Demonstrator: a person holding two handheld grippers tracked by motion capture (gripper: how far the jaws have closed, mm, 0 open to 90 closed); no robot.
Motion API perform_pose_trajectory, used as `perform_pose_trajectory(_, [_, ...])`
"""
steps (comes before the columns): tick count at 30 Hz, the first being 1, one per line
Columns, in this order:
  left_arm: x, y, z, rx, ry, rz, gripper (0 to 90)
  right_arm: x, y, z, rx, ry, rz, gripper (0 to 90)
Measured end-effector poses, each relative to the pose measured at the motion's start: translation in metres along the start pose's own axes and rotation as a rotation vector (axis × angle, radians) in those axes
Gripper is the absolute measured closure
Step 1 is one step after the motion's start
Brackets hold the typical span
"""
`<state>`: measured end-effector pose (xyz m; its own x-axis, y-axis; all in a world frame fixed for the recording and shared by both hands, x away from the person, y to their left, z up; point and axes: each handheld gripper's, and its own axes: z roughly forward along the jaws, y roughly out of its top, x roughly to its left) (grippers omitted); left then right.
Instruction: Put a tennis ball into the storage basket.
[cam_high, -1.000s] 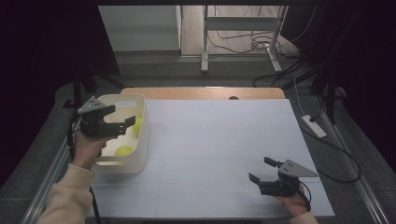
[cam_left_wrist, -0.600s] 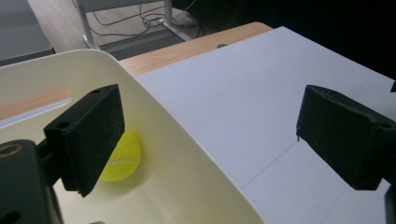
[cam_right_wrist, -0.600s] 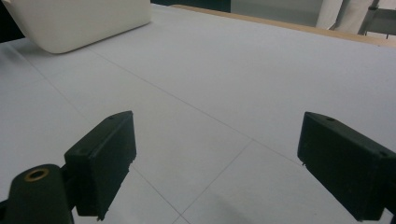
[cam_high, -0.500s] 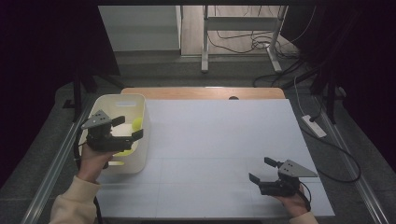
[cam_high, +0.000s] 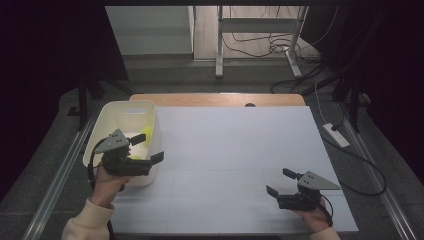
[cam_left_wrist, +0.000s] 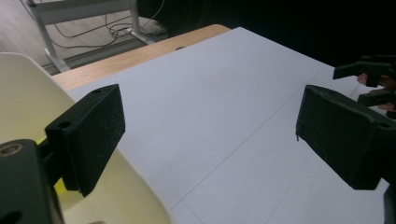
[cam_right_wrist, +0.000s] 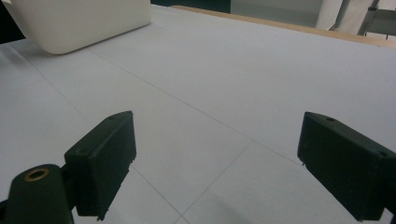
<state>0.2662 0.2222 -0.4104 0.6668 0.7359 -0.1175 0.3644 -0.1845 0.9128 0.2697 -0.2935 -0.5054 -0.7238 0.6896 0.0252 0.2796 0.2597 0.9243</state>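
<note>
My left gripper hangs jaws apart, empty, over the near rim of the cream rectangular bin at the tabletop's left edge; yellow-green pieces lie inside.

Yellow things in the white bin partly hidden by left gripper, kind unclear
</note>
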Motion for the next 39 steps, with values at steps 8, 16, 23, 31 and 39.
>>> perform_pose_trajectory(8, [-0.017,-0.007,0.005,0.002,-0.054,0.033,9.4,0.0,0.0,0.0,0.0,-0.002,0.001,11.7])
perform_pose_trajectory(16, [-0.03,-0.015,0.012,0.01,-0.096,0.06,9.3,0.0,0.0,0.0,0.002,-0.003,0.002,11.8])
perform_pose_trajectory(23, [-0.042,-0.025,0.02,0.024,-0.133,0.081,9.3,-0.001,0.0,0.0,0.002,-0.001,0.0,11.8])
perform_pose_trajectory(31, [-0.057,-0.039,0.028,0.048,-0.138,0.139,9.5,-0.001,0.0,-0.002,-0.007,-0.007,0.002,11.7])
perform_pose_trajectory(39, [-0.057,-0.055,0.037,0.08,-0.153,0.109,8.8,-0.001,0.0,-0.003,-0.006,-0.006,0.0,11.8])
